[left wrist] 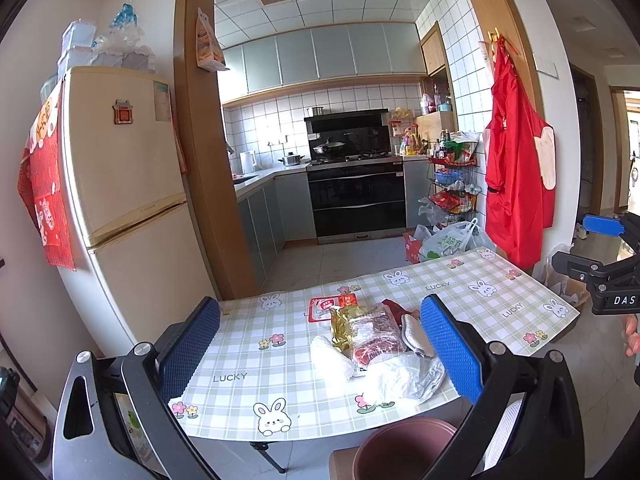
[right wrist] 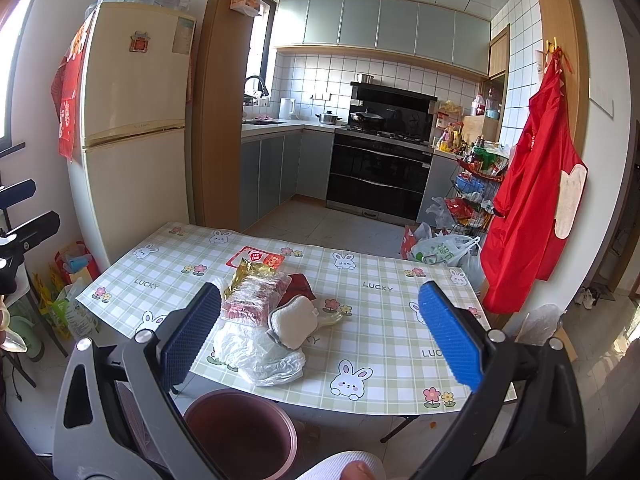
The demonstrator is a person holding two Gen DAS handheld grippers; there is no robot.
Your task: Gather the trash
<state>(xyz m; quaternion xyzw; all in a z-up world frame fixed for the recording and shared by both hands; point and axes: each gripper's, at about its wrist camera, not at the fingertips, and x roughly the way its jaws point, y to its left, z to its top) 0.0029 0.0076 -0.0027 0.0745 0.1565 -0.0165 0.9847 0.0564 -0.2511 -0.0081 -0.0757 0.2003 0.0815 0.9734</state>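
I hold the left gripper (left wrist: 320,344) and right gripper (right wrist: 320,332) wide open and empty above the trash pile (right wrist: 260,320); the bin (right wrist: 240,432) waits below the table (right wrist: 400,360) edge to receive drops.

We see a glossy checked vinyl tablecloth (right wrist: 384,320), crinkly clear plastic bags (right wrist: 256,356), shiny gold foil wrapper (right wrist: 248,276), and matt plastic bin (right wrist: 240,432).

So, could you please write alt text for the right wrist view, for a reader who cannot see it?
A pile of trash, made of crumpled plastic bags and snack wrappers, lies on a checked rabbit-pattern table, seen between the open blue fingers of the right tool. A brown bin stands below the table's near edge; a kitchen with fridge and oven is behind.
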